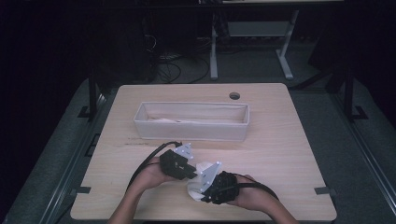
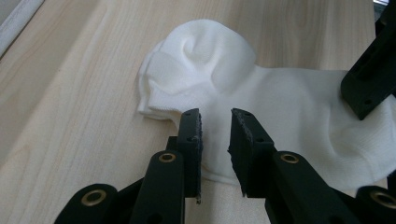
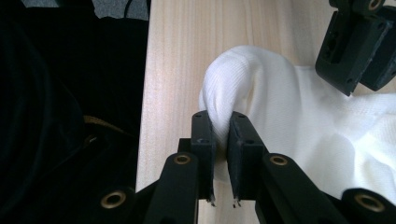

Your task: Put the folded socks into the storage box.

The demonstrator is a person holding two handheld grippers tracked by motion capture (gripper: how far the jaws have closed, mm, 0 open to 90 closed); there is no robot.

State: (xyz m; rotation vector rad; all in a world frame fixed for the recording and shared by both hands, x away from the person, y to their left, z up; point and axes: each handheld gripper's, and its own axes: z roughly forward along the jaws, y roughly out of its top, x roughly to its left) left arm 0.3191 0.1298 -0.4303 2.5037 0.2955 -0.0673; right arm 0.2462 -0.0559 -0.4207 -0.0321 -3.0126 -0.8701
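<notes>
Near the table's (image 1: 280, 154) front edge my right tool (image 3: 220, 122) is clenched on a fold of the white sock (image 2: 261, 98). My left tool (image 2: 215, 122) straddles the sock's edge, jaws apart, gripping nothing. I judge this an early stage: the sock lies short of the bin (image 1: 191, 133), still to be lifted in.

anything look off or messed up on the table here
Nothing damaged or spilled. The white sock lies rumpled near the table's front edge, bunched into a lump at one end, with a fold pinched in the right gripper. The fabric bin behind it sits straight.
</notes>
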